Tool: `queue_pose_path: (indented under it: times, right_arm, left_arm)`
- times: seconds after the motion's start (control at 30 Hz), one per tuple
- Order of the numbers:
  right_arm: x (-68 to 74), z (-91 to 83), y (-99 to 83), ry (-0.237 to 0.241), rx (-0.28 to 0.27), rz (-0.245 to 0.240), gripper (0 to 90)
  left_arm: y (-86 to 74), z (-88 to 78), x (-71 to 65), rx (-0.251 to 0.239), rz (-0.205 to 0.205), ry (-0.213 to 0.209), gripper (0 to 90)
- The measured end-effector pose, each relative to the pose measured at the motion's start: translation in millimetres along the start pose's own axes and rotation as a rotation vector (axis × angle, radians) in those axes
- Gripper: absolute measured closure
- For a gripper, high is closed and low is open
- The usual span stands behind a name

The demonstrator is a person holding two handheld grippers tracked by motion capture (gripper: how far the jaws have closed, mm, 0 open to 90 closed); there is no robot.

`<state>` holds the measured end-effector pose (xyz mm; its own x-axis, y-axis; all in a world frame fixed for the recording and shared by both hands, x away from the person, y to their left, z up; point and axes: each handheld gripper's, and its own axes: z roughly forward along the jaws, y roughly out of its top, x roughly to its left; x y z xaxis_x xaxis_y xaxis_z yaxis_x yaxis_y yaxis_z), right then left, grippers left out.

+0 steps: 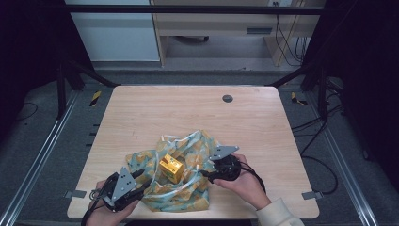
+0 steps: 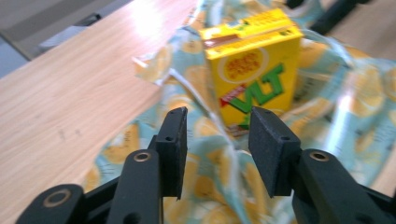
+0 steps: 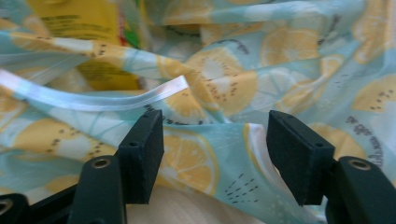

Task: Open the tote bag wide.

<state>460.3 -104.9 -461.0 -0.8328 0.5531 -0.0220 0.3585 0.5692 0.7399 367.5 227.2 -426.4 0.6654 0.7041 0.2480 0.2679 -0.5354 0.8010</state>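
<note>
We hold both grippers, left (image 1: 141,181) and right (image 1: 210,173), with jaws open beside the lemon-print cloth (image 1: 188,188), freeing its edges around the yellow drink carton (image 1: 170,168).

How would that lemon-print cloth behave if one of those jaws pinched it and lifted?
The lemon-print cloth would probably go floppy and drape, since it already lies in soft folds and creases. It looks thin and light, so it should lift easily. The yellow drink carton stands upright on it, so pulling the cloth would likely tip the carton.
</note>
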Motion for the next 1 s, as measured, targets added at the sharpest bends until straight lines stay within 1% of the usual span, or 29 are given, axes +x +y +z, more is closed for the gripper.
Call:
queue_pose_path:
  times: [0.03, 0.07, 0.1, 0.13, 0.17, 0.2, 0.23, 0.27, 0.3, 0.33, 0.4, 0.43, 0.5, 0.53, 0.57, 0.6, 0.67, 0.7, 0.77, 0.83, 0.87, 0.9, 0.97, 1.0]
  right_arm:
    - [2.5, -1.6, 0.0, 0.006, -0.008, -0.004, 35.1]
    - [3.5, -2.7, 0.3, 0.008, -0.015, -0.006, 33.7]
    - [5.1, -3.3, 0.9, 0.010, -0.019, -0.010, 32.2]
    - [6.1, -2.9, 1.4, 0.008, -0.025, -0.019, 30.8]
    - [7.3, -1.5, 2.4, 0.011, -0.034, -0.025, 29.7]
    - [7.5, -0.1, 3.3, 0.011, -0.036, -0.026, 28.0]
    - [8.2, 2.6, 4.2, 0.009, -0.042, -0.026, 26.7]
    - [10.0, 6.6, 5.2, 0.019, -0.042, -0.033, 25.4]
    - [11.3, 10.9, 5.6, 0.024, -0.035, -0.040, 25.1]
    - [12.2, 15.5, 6.1, 0.029, -0.022, -0.044, 26.5]
    - [13.7, 23.2, 6.1, 0.046, 0.006, -0.047, 33.2]
    - [15.0, 27.2, 5.8, 0.058, 0.027, -0.051, 40.0]
    - [15.9, 30.9, 4.3, 0.071, 0.054, -0.060, 52.7]
    - [16.5, 31.9, 3.2, 0.075, 0.061, -0.065, 59.6]
    - [16.5, 33.2, 2.3, 0.087, 0.067, -0.069, 64.7]
    - [16.5, 33.6, 1.8, 0.086, 0.071, -0.070, 68.4]
    - [16.1, 34.6, 0.9, 0.090, 0.076, -0.075, 79.1]
    - [16.0, 34.8, 1.0, 0.089, 0.074, -0.075, 84.3]
    - [15.6, 34.6, 1.4, 0.097, 0.068, -0.079, 89.4]
    - [15.9, 32.0, 1.6, 0.109, 0.069, -0.082, 90.0]
    - [16.0, 30.5, 1.5, 0.111, 0.068, -0.080, 90.0]
    - [16.0, 27.0, 0.7, 0.115, 0.064, -0.081, 90.0]
    - [15.6, 21.0, -1.7, 0.119, 0.062, -0.082, 90.0]
    - [15.7, 16.6, -4.2, 0.120, 0.065, -0.083, 90.0]
  left_arm:
    - [-0.6, 1.2, 1.7, -0.001, -0.010, 0.012, 56.2]
    - [-1.8, 4.3, 4.9, 0.000, -0.020, 0.014, 55.2]
    - [-2.4, 6.8, 7.1, 0.006, -0.023, 0.008, 54.4]
    - [-3.5, 12.3, 9.5, 0.017, -0.038, 0.001, 52.3]
    - [-3.8, 16.4, 10.6, 0.016, -0.041, -0.003, 49.2]
    - [-4.8, 20.6, 10.5, 0.037, -0.051, -0.019, 49.0]
    - [-5.6, 26.6, 10.2, 0.056, -0.042, -0.015, 48.7]
    - [-6.0, 32.4, 10.6, 0.072, -0.020, -0.004, 47.2]
    - [-6.8, 38.1, 11.8, 0.100, -0.005, 0.001, 45.9]
    - [-8.0, 42.2, 12.3, 0.121, -0.017, -0.007, 45.2]
    - [-12.3, 52.5, 15.5, 0.147, -0.042, -0.026, 46.2]
    - [-13.4, 54.1, 16.5, 0.163, -0.036, -0.029, 47.3]
    - [-15.4, 56.0, 17.5, 0.170, -0.045, -0.036, 54.7]
    - [-15.6, 55.7, 18.4, 0.176, -0.045, -0.037, 57.4]
    - [-16.0, 56.3, 18.3, 0.173, -0.049, -0.038, 61.3]
    - [-16.5, 56.8, 19.1, 0.185, -0.040, -0.041, 63.6]
    - [-18.2, 60.1, 19.7, 0.205, -0.044, -0.050, 69.0]
    - [-18.7, 61.3, 19.3, 0.205, -0.049, -0.050, 71.9]
    - [-18.6, 62.0, 18.7, 0.214, -0.042, -0.054, 76.7]
    - [-18.1, 60.3, 18.1, 0.209, -0.038, -0.057, 81.5]
    - [-17.8, 58.6, 18.9, 0.216, -0.025, -0.055, 82.8]
    - [-17.9, 58.0, 19.0, 0.216, -0.023, -0.052, 84.0]
    - [-18.6, 56.6, 19.5, 0.219, -0.014, -0.045, 84.8]
    - [-19.1, 56.8, 19.1, 0.217, -0.018, -0.043, 85.1]
